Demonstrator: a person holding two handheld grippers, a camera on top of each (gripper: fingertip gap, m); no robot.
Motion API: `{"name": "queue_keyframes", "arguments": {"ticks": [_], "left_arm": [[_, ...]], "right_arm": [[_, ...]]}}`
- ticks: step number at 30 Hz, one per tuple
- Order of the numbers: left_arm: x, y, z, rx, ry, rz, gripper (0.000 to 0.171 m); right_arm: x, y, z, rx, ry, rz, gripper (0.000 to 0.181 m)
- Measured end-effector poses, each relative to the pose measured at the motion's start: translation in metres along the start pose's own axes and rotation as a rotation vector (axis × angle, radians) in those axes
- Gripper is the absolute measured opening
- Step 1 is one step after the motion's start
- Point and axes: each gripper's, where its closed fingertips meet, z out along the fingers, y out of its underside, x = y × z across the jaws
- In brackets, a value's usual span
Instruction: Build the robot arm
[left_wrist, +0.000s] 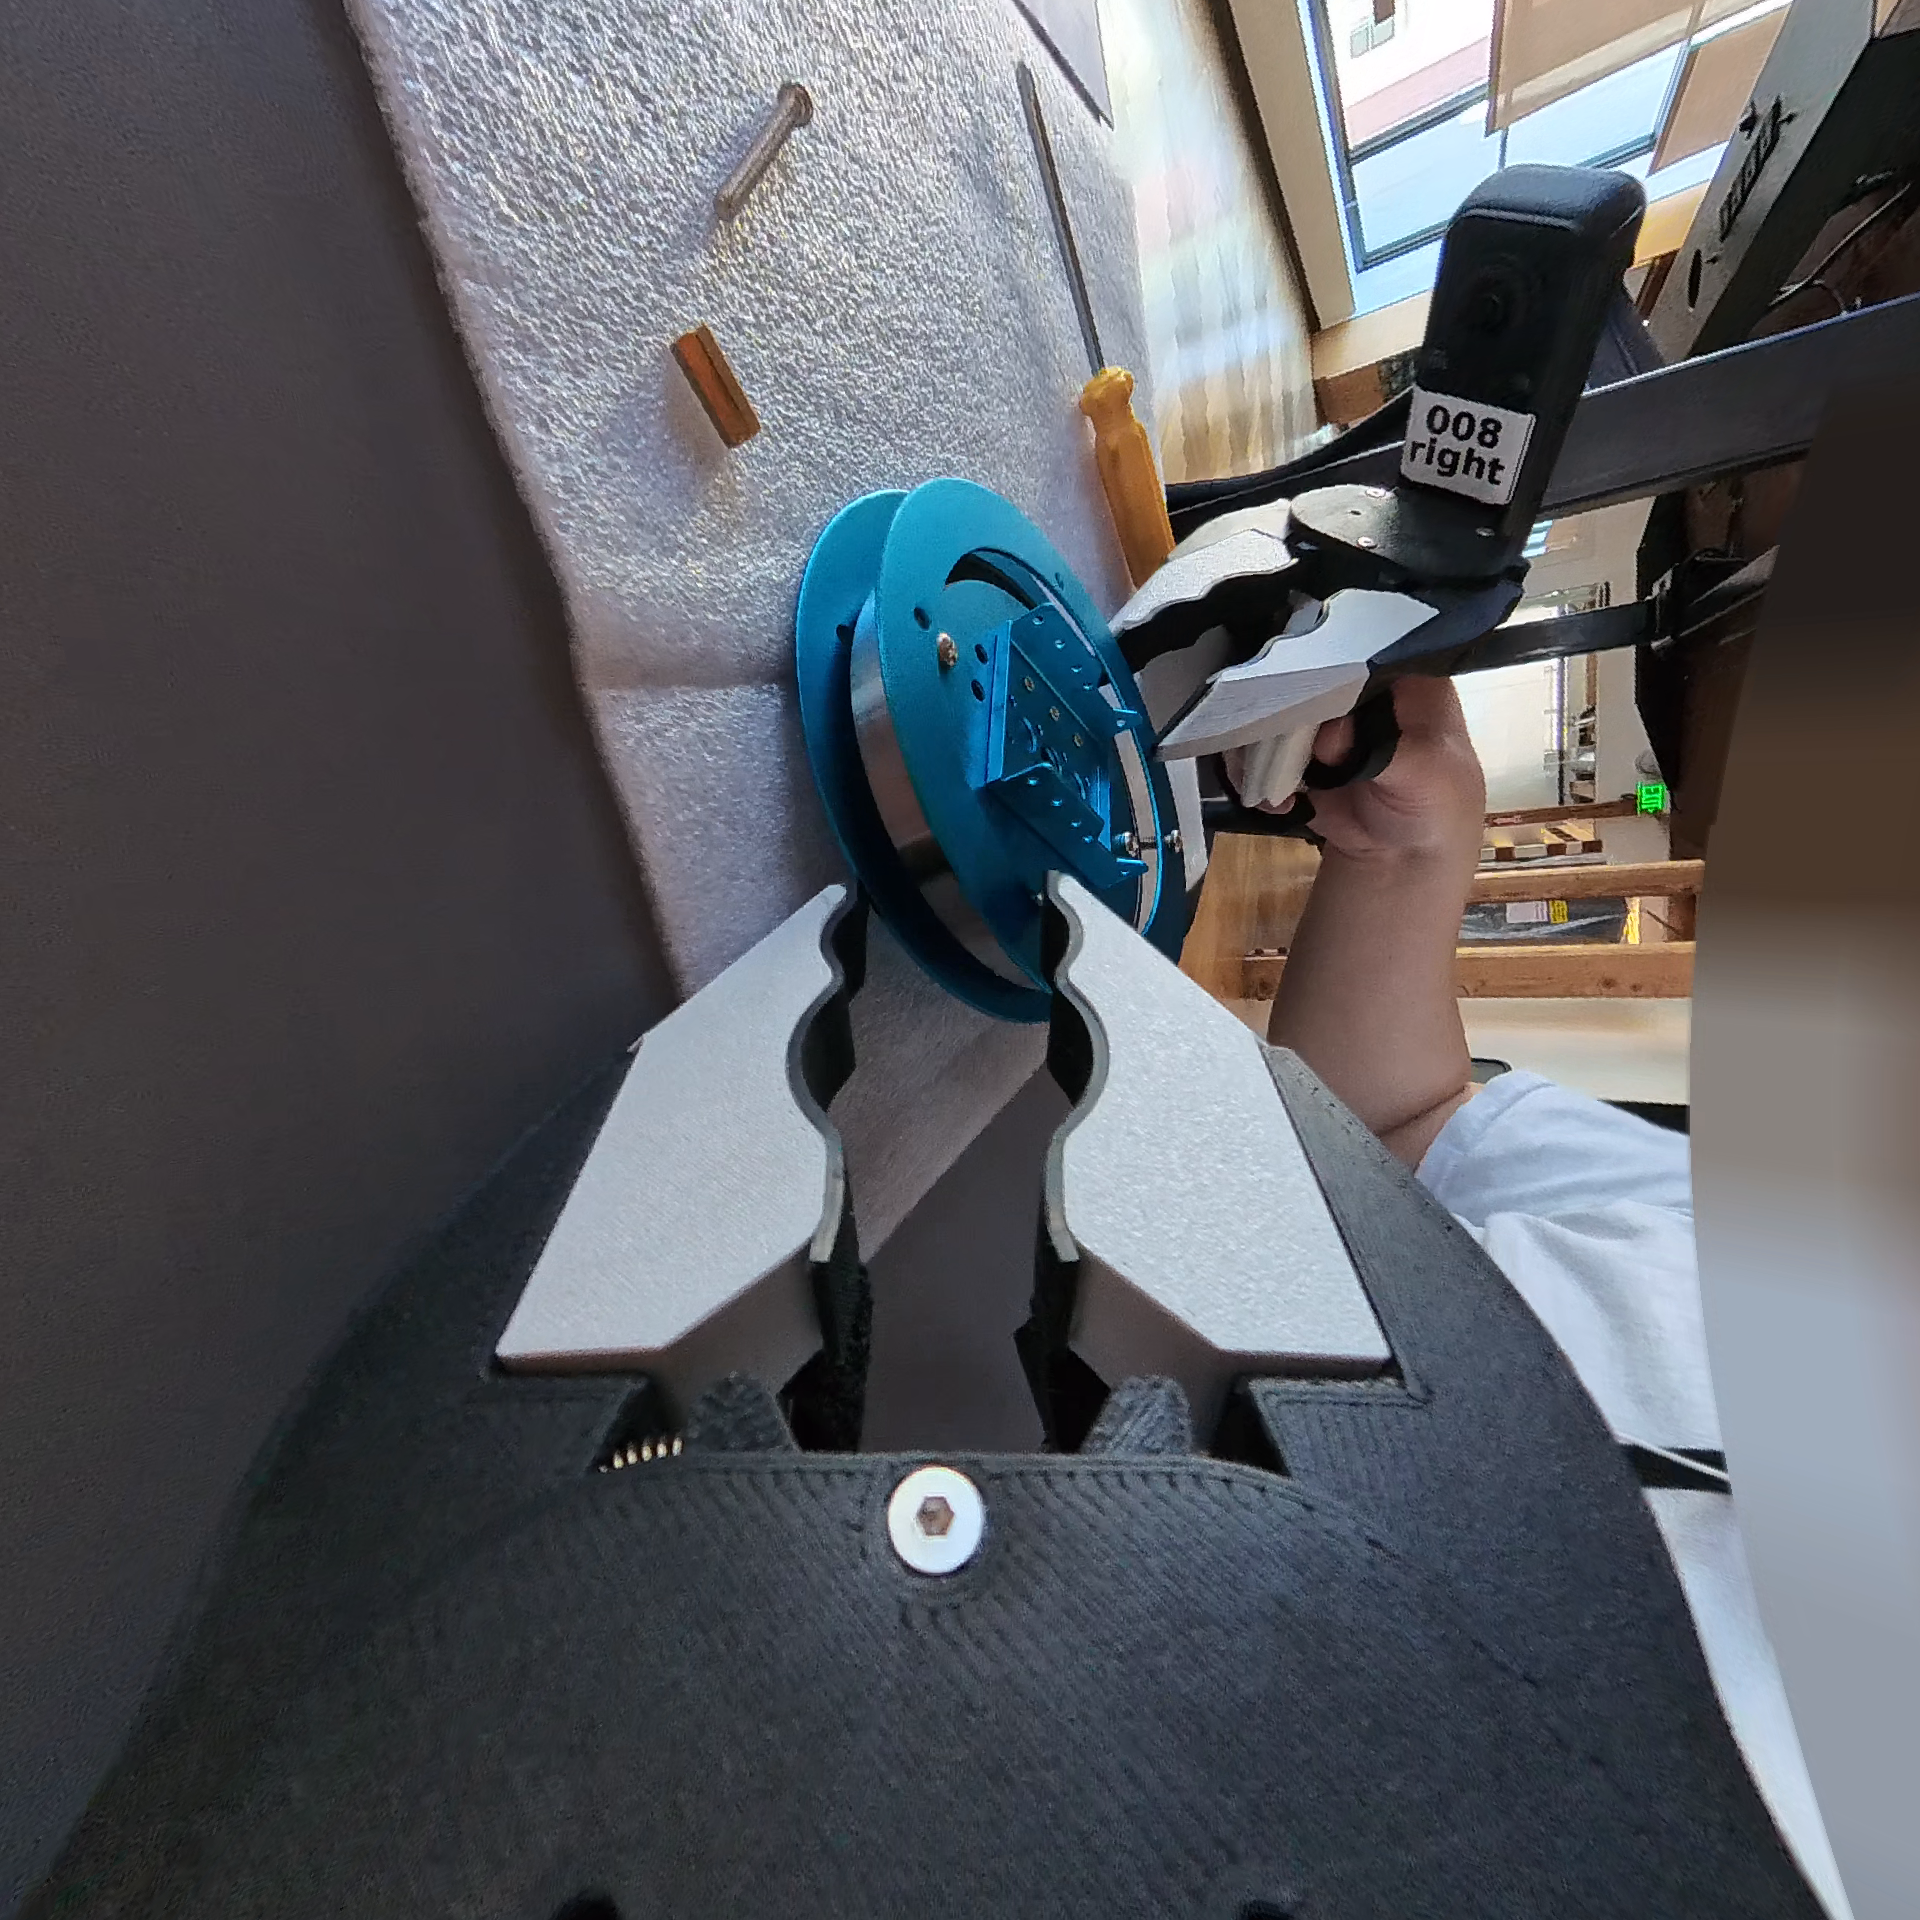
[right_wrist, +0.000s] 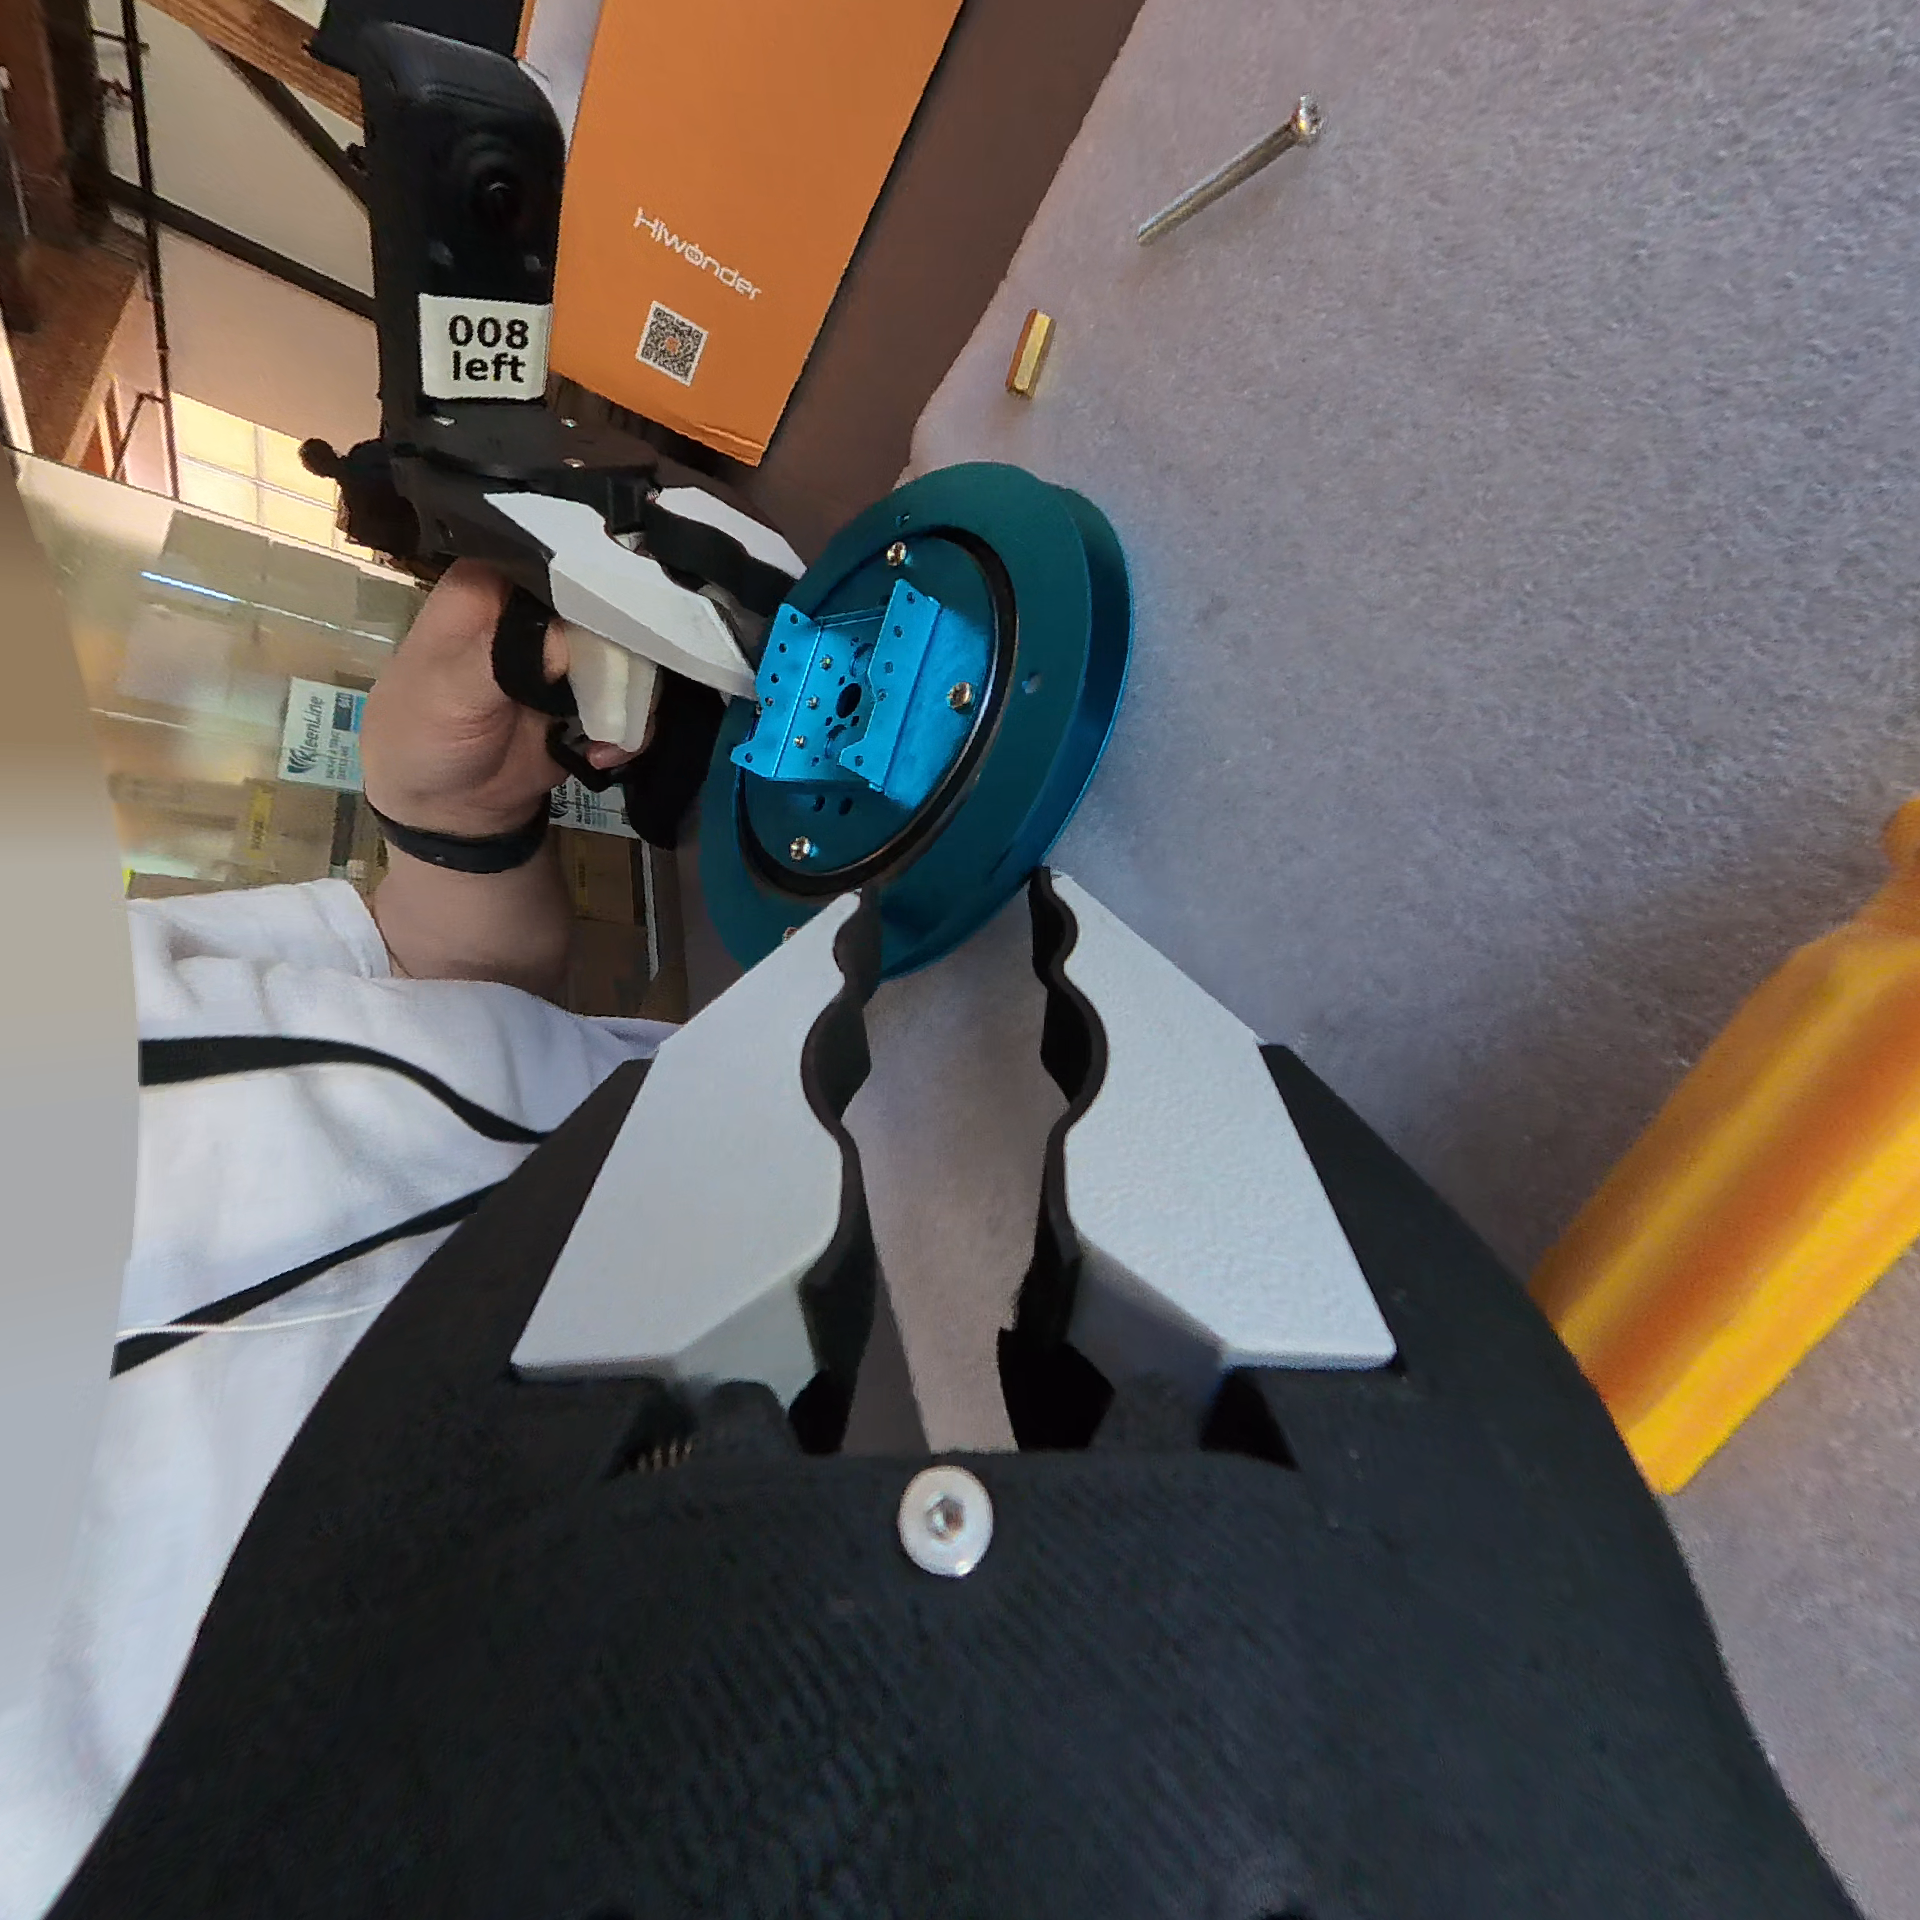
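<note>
1. While resting on the grey foam mat (right_wrist: 1507, 623), blue disc (right_wrist: 914, 717) clamped from two sides.
2. Left gripper (left_wrist: 951, 899) spread around disc rim – not pressed together.
3. Right gripper (right_wrist: 951, 883) spread likewise, at opposite rim.
4. Nearby: long screw (right_wrist: 1231, 171), brass spacer (right_wrist: 1031, 353), yellow-handled screwdriver (left_wrist: 1122, 468).

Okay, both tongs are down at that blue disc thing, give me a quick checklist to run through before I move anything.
1. Left tongs straddle the rim of the blue disc assembly: ok.
2. Right tongs straddle the opposite rim: ok.
3. Either pair actually clamped on the rim: cannot tell.
4. Assembly lying on the foam mat: ok.
5. Long screw and brass standoff lie apart from the disc: ok.
6. Room beside the right tongs: probably not ok, the yellow screwdriver handle lies close.
</note>
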Motion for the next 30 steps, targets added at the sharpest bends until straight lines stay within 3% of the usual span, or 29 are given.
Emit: {"name": "queue_keyframes", "arguments": {"ticks": [8,12,15,18,23,27,30], "left_arm": [[0.008,0.003,-0.017,0.014,0.042,-0.037,0.029],[0.003,0.006,-0.027,0.039,0.036,-0.047,0.025],[0.000,0.011,-0.027,0.049,0.028,-0.037,0.023],[0.001,0.011,-0.028,0.068,0.017,-0.008,0.021],[-0.002,0.012,-0.026,0.064,-0.038,0.043,0.019],[-0.002,0.014,-0.025,0.052,-0.051,0.071,0.019],[0.000,0.016,-0.024,0.036,-0.045,0.088,0.019]], "right_arm": [[-0.011,-0.005,-0.010,0.000,-0.026,-0.032,0.028],[-0.010,-0.011,-0.019,-0.012,0.044,-0.129,0.028],[-0.016,-0.029,-0.026,0.026,0.067,-0.242,0.028],[-0.027,-0.070,-0.025,0.116,0.071,-0.365,0.021],[-0.016,-0.108,0.023,-0.139,0.251,-0.370,0.010],[-0.005,-0.102,0.068,-0.380,0.334,-0.281,0.009],[0.008,-0.100,0.082,-0.453,0.440,-0.279,0.013]]}}
